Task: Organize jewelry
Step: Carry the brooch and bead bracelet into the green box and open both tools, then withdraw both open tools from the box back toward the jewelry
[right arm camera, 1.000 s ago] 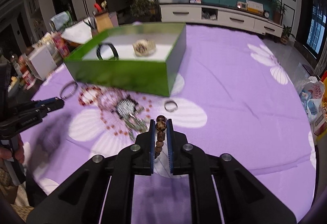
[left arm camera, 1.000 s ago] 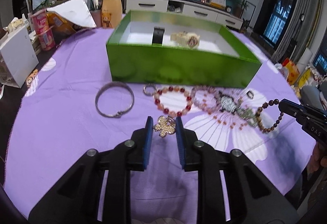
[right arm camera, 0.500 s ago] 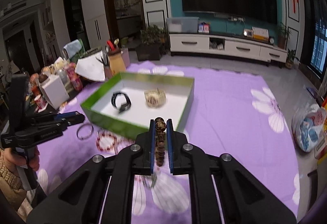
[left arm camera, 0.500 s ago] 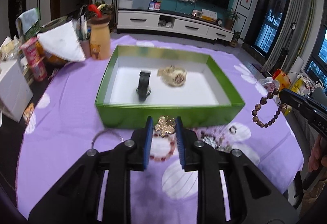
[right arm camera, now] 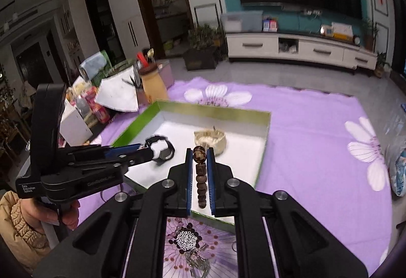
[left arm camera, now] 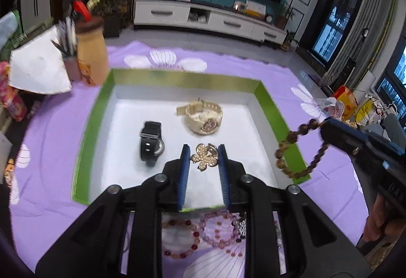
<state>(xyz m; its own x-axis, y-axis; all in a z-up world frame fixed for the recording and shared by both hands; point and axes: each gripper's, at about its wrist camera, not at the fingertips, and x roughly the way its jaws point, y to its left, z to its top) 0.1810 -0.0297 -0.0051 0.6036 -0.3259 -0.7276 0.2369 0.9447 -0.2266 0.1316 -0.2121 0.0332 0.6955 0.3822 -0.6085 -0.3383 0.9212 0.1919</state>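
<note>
The left gripper (left arm camera: 203,148) is hanging over the near half of the green box (left arm camera: 86,125), its blue pads (left arm camera: 184,163) pinching a gold flower brooch (left arm camera: 205,158) between them. The brooch is sitting right at the fingertips, above the box's white floor, and I cannot tell whether it is touching that floor.

The right gripper (right arm camera: 199,154) is holding a brown bead bracelet (right arm camera: 200,176), the fingers closed narrowly on the strand. In the right wrist view the beads are running in a line down between the pads, with the largest bead at the tips. In the left wrist view the same bracelet (left arm camera: 299,148) is dangling as a loop from the right gripper (left arm camera: 326,127), hanging over the box's right wall, partly above the purple cloth (left arm camera: 50,202).

Inside the box a black watch (left arm camera: 151,144) is lying toward the left, and a cream watch (left arm camera: 204,117) is lying behind the brooch, nearer the far wall. The two watches are apart from each other.

On the cloth just in front of the box, under the left gripper, a red bead bracelet (left arm camera: 181,240) and a pink bead bracelet (left arm camera: 220,229) are lying side by side, with a black-and-white beaded piece (right arm camera: 186,240) next to them on a printed flower.

Beyond the box's far left corner a tan bottle (left arm camera: 91,54) is standing on the table edge beside a cup of pens (left arm camera: 68,59) and a white paper (left arm camera: 38,67).
</note>
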